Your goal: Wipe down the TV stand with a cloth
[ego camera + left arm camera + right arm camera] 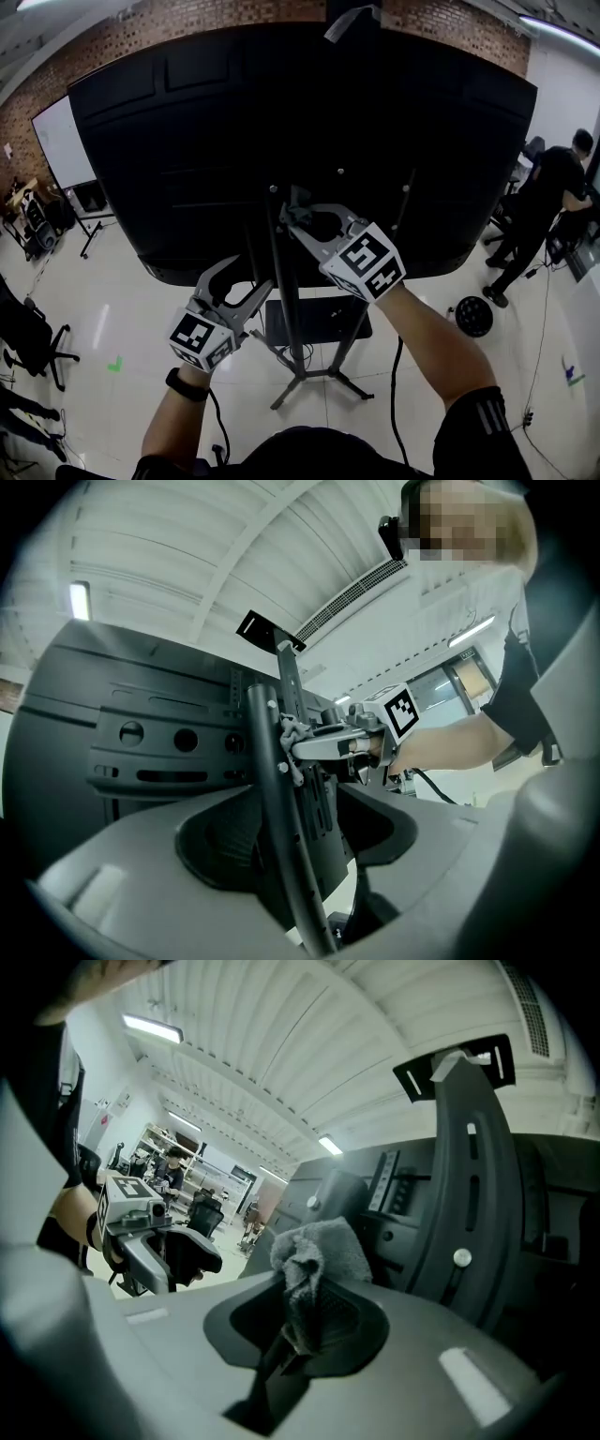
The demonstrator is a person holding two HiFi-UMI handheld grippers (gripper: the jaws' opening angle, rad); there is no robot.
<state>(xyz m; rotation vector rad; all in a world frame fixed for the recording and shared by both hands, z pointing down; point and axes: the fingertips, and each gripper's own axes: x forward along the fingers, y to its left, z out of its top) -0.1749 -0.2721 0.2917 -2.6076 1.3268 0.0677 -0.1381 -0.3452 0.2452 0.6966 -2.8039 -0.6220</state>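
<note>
Cloth (319,1246) is clamped in the right claw (298,1330), against the TV stand post (267,780). The left claw (298,855) stands apart, straddling that post.

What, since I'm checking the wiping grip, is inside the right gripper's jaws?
A bunched grey cloth, pinched by the right gripper. Its lower end is hidden in the dark gap between the jaws.

Bright overhead strip lights (155,1028), glossy floor (122,319) glare, strong fisheye warping, soft dark edges
</note>
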